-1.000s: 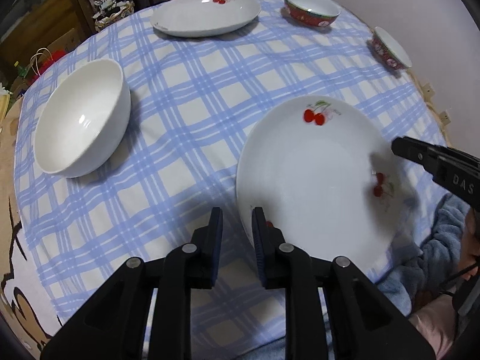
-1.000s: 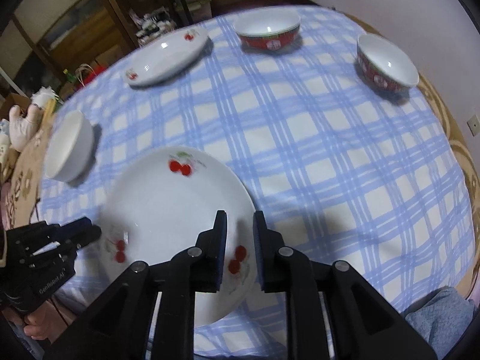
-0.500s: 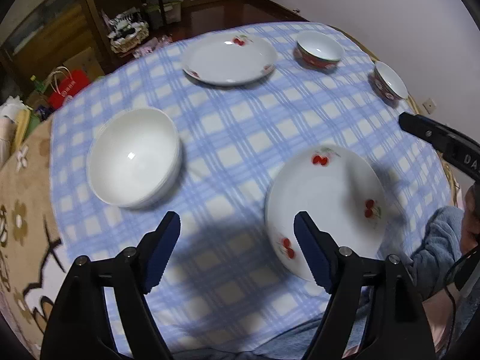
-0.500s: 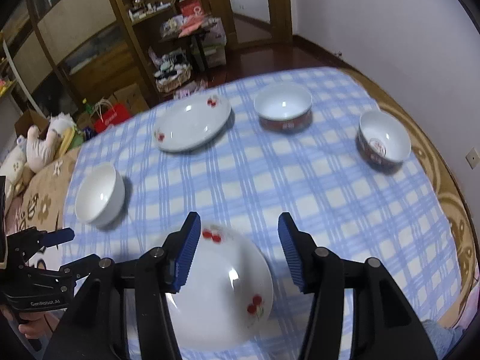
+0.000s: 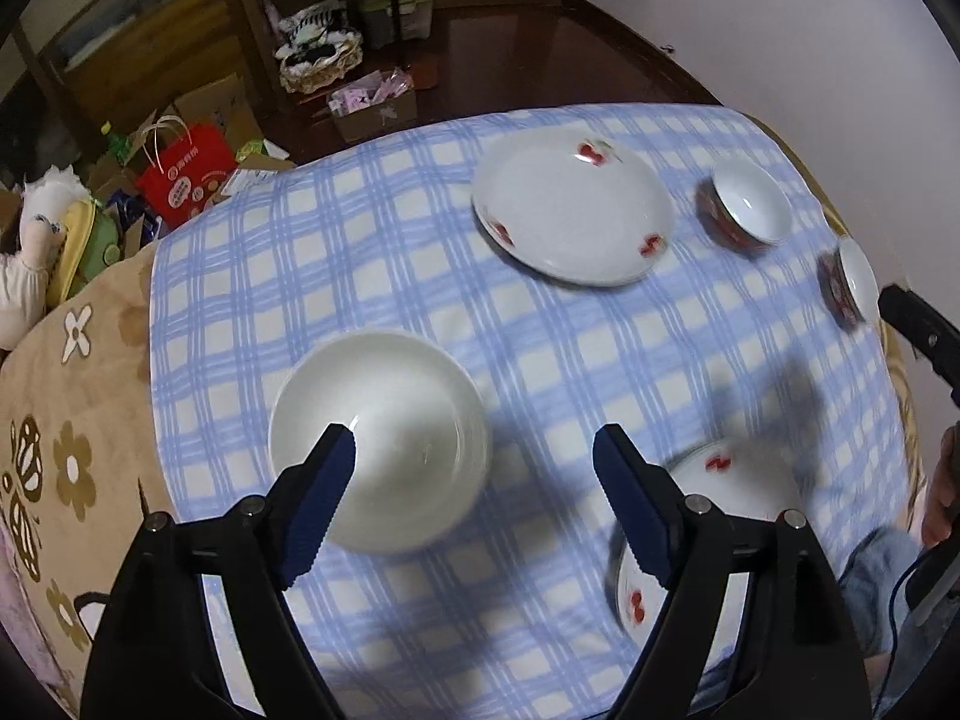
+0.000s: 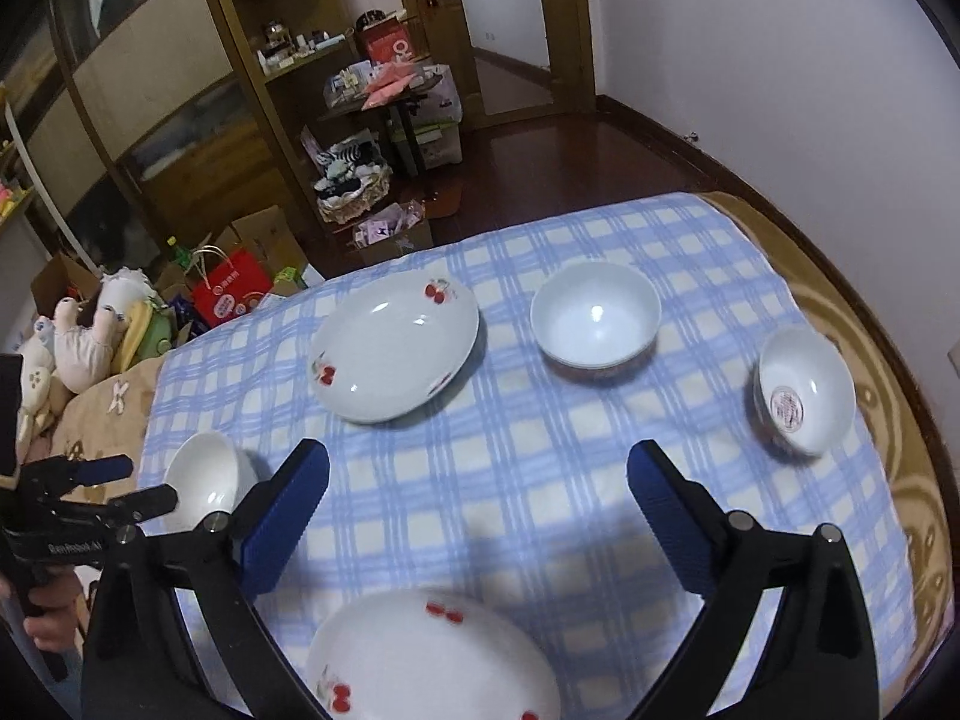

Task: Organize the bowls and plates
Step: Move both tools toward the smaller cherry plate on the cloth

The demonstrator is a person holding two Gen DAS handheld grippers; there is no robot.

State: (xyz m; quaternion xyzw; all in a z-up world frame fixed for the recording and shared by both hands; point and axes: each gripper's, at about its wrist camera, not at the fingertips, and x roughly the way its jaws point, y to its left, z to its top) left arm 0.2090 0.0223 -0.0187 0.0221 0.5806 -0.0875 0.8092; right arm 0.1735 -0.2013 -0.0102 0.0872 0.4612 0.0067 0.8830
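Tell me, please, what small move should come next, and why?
Probably reach the right gripper out to the far plate. Both grippers have just opened with nothing between their jaws, and the near plate lies free on the cloth. The far plate matches it, so stacking them seems likely; the left gripper hangs nearer the white bowl.
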